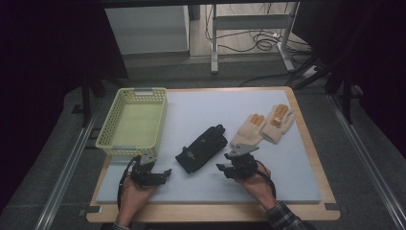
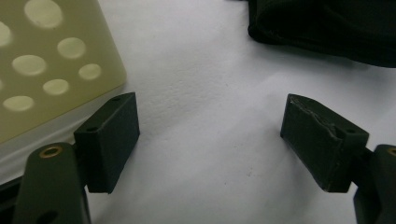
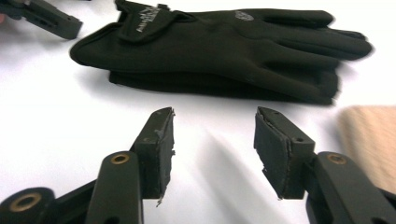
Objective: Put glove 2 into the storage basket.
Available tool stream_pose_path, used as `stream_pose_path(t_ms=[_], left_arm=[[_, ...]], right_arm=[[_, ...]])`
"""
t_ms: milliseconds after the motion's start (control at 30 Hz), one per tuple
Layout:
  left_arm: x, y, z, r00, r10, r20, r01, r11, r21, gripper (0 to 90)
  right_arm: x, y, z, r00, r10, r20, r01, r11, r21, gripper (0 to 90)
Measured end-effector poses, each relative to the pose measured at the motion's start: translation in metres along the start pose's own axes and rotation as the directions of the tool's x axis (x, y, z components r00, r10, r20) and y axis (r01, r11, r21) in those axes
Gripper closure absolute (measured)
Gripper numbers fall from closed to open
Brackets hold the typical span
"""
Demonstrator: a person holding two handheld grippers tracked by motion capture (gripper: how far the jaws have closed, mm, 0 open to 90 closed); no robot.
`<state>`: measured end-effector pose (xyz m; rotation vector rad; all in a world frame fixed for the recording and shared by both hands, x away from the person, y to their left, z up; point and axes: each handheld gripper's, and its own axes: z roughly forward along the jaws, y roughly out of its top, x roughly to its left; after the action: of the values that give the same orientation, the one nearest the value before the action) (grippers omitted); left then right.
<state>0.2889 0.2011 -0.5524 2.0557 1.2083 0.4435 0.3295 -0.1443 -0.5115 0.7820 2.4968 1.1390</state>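
The black gloves (image 1: pixel 202 148) look soft and floppy; the right claw (image 1: pixel 224 167) beside them, jaws apart, should pinch the cuff

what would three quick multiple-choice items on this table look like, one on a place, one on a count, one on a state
1. Where is the basket?
A. far left of the mat
B. far right of the mat
C. on top of the gloves

2. How many cream gloves with orange fingertips lie on the mat?
A. one
B. two
C. four

3. What do the jaws of the right gripper hold?
A. the black gloves
B. a cream glove
C. nothing

Answers:
1 A: the high view shows it at the mat's far left corner.
2 B: two lie side by side, right of the black gloves.
3 C: bare mat shows between its open jaws, short of the black gloves.
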Motion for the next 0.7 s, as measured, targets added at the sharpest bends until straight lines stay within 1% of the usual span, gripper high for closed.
stream_pose_path(t_ms=[133, 267, 300, 367, 500, 700], left_arm=[[0.000, 0.000, 0.000, 0.9999, 0.003, 0.010, -0.004, 1.0000, 0.003, 17.8], [-0.001, 0.001, 0.002, 0.9994, 0.021, 0.025, -0.022, 0.9997, 0.012, 12.9], [-0.002, 0.001, 0.002, 0.9994, 0.025, 0.022, -0.026, 0.9996, 0.013, 11.3], [-0.001, 0.001, 0.002, 0.9994, 0.024, 0.024, -0.025, 0.9996, 0.013, 11.0], [-0.001, 0.001, 0.002, 0.9994, 0.024, 0.026, -0.024, 0.9996, 0.017, 10.9], [-0.001, 0.002, 0.002, 0.9994, 0.023, 0.027, -0.024, 0.9996, 0.017, 10.7]], right_arm=[[-0.009, -0.005, -0.011, 0.9996, 0.019, 0.021, -0.019, 1.000, 0.000, 41.9], [-0.018, -0.012, -0.021, 0.9978, 0.047, 0.047, -0.047, 0.999, 0.004, 37.8], [-0.020, -0.014, -0.024, 0.9971, 0.052, 0.056, -0.052, 0.999, 0.005, 36.8], [-0.025, -0.018, -0.029, 0.9952, 0.067, 0.071, -0.068, 0.998, 0.002, 34.1], [-0.034, -0.024, -0.040, 0.9904, 0.095, 0.101, -0.095, 0.995, -0.001, 29.1], [-0.048, -0.037, -0.056, 0.9781, 0.128, 0.164, -0.129, 0.992, -0.008, 22.9]])
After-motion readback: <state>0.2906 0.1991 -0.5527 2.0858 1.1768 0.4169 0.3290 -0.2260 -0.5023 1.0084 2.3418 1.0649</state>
